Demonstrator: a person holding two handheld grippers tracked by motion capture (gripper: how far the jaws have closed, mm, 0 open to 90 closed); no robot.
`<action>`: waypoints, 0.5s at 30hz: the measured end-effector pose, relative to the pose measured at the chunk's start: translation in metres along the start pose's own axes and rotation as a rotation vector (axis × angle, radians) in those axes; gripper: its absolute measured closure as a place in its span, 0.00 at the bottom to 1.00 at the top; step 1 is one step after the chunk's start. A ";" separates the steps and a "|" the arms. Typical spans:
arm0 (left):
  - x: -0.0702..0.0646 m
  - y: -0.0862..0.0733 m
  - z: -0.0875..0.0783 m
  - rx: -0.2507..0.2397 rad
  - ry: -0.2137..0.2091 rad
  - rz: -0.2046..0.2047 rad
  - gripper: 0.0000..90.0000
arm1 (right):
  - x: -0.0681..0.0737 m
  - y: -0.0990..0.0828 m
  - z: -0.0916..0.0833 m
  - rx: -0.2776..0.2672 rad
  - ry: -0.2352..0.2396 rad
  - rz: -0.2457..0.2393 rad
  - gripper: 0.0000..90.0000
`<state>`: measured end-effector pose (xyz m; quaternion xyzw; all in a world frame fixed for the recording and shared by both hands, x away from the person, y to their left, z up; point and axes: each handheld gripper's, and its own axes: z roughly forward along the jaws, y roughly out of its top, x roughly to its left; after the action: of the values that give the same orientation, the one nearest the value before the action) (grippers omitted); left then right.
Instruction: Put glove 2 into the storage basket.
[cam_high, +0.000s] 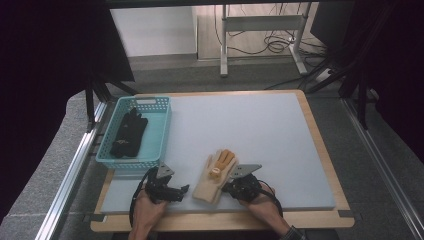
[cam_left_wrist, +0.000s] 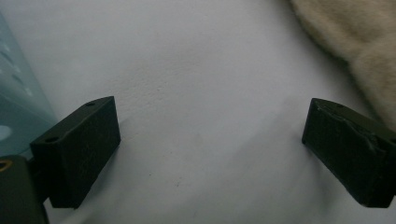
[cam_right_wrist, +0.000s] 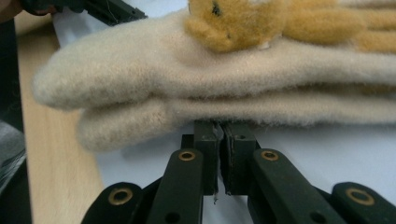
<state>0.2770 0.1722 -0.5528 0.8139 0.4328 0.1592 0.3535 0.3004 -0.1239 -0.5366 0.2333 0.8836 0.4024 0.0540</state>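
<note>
A turquoise basket (cam_high: 159, 131) with slotted walls stands at the left edge of the table (cam_high: 280, 135), on the pale grey mat that covers most of the wooden top. Inside it lies a pair of black gloves (cam_high: 128, 132), stretched along the basket's length with the fingers toward the far end; nothing else shows in the basket.

A cream glove (cam_high: 212, 178) with orange-tan fingers and a small bear figure on its back lies flat on the mat near the front edge of the table, about midway across, well apart from the basket. Its cuff points toward the front edge and its fingers toward the far edge. In the right gripper view it looks like two fuzzy layers, one on top of the other.

The right gripper (cam_high: 235, 186) sits just at the glove's right side near the cuff. Its jaws are pressed together, their tips right at the lower fuzzy layer's edge; whether any cloth is caught between them I cannot tell.

The left gripper (cam_high: 181, 191) rests low over the mat between the basket's near corner and the glove, its jaws spread wide with only bare mat between them.
</note>
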 end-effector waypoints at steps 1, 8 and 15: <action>0.000 0.000 0.000 0.000 0.001 0.000 0.05 | 0.001 0.002 0.003 -0.002 -0.005 -0.007 0.93; -0.001 -0.001 0.001 -0.009 0.007 -0.006 0.05 | 0.000 0.000 -0.005 0.015 -0.013 -0.024 0.89; -0.002 -0.002 0.001 -0.020 0.014 -0.017 0.05 | -0.022 -0.009 -0.034 -0.020 -0.105 0.013 0.78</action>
<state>0.2750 0.1708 -0.5549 0.8056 0.4404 0.1660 0.3599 0.3067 -0.1622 -0.5224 0.2594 0.8739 0.3987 0.1001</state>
